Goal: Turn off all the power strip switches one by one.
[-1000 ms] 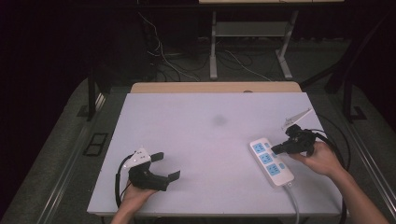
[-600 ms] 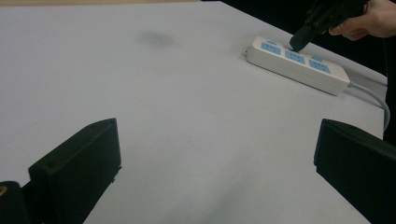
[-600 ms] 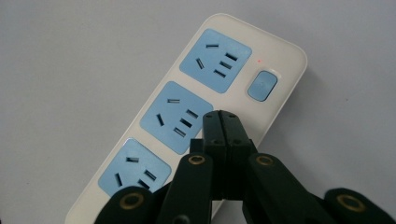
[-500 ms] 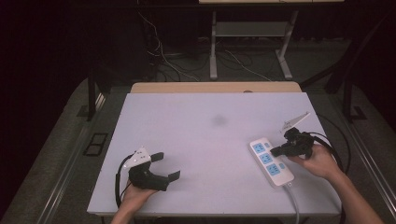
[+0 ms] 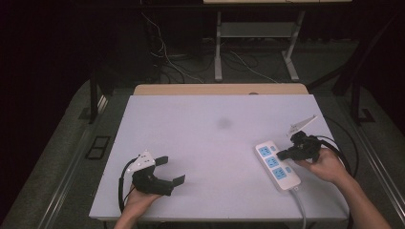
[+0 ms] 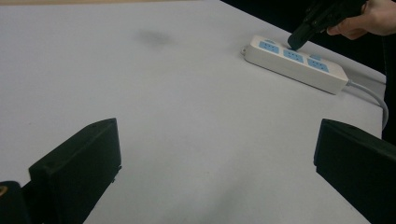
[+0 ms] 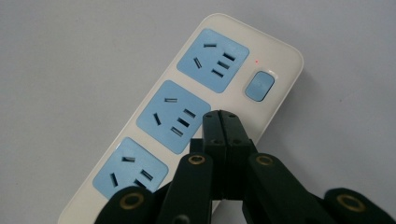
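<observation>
In the lower left of the high view, the left gripper [image 5: 170, 171] rests on the white table [image 5: 210, 143], held from below by a hand [image 5: 138, 202] that comes in at the bottom edge. Its two black jaws stand wide apart with nothing between them; the left gripper view shows one jaw at the lower left and the other at the lower right, with bare tabletop between. A grey three-cornered plate sits on top of it and a black cable loops off its left side.

Near the middle of the table, a little above centre, there is a faint dark smudge [image 5: 223, 123].

Toward the lower right of the high view lies the power strip [image 5: 277, 165], a white bar with three blue sockets, set at a slant, its grey cord [image 5: 300, 207] running off the near edge of the table. In the right gripper view the strip [image 7: 187, 112] crosses the frame from the lower left to the upper right, with a blue switch [image 7: 259, 86] beside the top socket and a small red light just above that switch. No brand, label or writing can be read on it.

The right gripper [image 5: 282, 155], held by the right hand [image 5: 327, 164], has its jaws pressed together, empty, their tip over the strip beside the middle socket. Whether the tip touches the strip cannot be told.
</observation>
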Demonstrator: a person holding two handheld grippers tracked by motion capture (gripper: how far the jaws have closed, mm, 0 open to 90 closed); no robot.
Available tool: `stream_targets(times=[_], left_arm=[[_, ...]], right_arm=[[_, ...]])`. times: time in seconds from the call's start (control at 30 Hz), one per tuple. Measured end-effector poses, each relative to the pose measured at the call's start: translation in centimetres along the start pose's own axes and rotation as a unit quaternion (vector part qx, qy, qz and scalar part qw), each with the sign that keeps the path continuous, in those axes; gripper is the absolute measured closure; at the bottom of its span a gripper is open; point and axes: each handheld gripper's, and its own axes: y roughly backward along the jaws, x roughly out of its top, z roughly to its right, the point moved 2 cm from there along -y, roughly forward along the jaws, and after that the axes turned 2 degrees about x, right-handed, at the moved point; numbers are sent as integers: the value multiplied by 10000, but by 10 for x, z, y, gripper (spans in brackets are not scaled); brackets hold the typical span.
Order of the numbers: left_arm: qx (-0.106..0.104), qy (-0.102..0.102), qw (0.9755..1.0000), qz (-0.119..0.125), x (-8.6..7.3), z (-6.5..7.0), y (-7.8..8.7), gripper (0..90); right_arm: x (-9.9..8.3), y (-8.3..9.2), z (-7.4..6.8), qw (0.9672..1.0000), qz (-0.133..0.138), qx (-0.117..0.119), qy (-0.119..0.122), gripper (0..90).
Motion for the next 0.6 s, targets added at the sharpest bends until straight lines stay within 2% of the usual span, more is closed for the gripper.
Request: stream_targets(times=[0.6], left_arm=[[-11, -18, 10000, 2, 0, 1, 0, 0]], right_arm=[[-5, 0, 3, 9997, 199, 100, -43, 900]])
